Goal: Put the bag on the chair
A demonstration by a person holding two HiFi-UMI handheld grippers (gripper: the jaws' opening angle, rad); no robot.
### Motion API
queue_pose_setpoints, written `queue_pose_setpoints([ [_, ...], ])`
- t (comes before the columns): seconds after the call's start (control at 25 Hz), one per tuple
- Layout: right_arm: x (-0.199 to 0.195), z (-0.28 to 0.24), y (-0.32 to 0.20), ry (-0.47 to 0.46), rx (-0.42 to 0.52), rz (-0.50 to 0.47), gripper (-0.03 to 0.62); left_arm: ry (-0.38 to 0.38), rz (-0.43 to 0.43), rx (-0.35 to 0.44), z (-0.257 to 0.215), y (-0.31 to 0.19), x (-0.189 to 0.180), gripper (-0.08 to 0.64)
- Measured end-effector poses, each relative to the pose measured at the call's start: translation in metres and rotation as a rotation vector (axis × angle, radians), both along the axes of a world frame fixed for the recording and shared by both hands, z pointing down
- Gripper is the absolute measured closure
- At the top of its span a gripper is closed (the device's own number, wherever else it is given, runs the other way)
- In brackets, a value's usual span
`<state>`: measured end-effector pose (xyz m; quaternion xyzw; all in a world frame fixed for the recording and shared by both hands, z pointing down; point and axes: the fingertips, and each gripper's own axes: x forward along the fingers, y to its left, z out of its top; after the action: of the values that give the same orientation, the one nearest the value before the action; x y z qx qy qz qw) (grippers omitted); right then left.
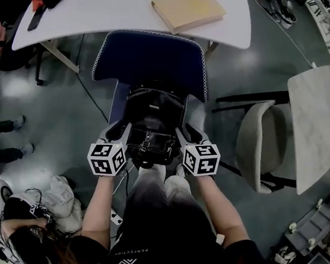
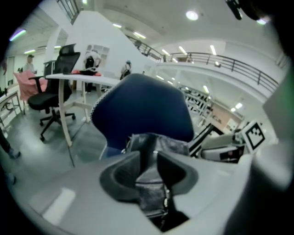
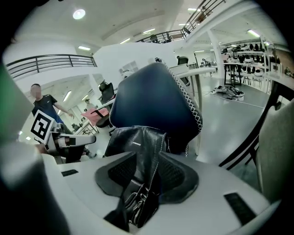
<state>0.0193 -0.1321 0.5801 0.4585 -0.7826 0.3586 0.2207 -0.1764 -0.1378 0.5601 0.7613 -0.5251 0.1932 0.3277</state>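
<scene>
Left forearm (image 1: 100, 200) and right forearm (image 1: 218, 208) reach forward; left gripper (image 1: 119, 132) and right gripper (image 1: 186, 137) angle down, jaws clamped on bag (image 1: 153, 117).

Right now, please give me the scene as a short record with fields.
bag: black, in front of the blue chair's back
left gripper: shut on the bag's left side
right gripper: shut on the bag's right side
bag resting on seat: cannot tell
beyond chair: white table

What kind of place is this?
Probably a big open office or workshop: there's a white table, a black office chair on wheels, and an upstairs balcony railing.
</scene>
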Motion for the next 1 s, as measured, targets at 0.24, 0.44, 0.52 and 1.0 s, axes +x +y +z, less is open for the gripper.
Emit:
queue_pose_setpoints([
  [0.24,0.003,-0.019,0.013,-0.032,0.016,-0.029,0.535,-0.007,-0.025,0.03,-0.022,0.016,0.006,0.503],
  [0.44,0.003,-0.03,0.022,-0.038,0.023,-0.05,0.573,-0.002,-0.045,0.037,-0.031,0.029,0.012,0.534],
  [0.52,0.003,-0.034,0.024,-0.033,0.028,-0.058,0.587,-0.001,-0.042,0.036,-0.034,0.034,0.015,0.541],
  [1.0,0.007,-0.055,0.044,-0.022,0.043,-0.102,0.594,-0.022,-0.056,0.039,-0.053,0.064,0.019,0.549],
])
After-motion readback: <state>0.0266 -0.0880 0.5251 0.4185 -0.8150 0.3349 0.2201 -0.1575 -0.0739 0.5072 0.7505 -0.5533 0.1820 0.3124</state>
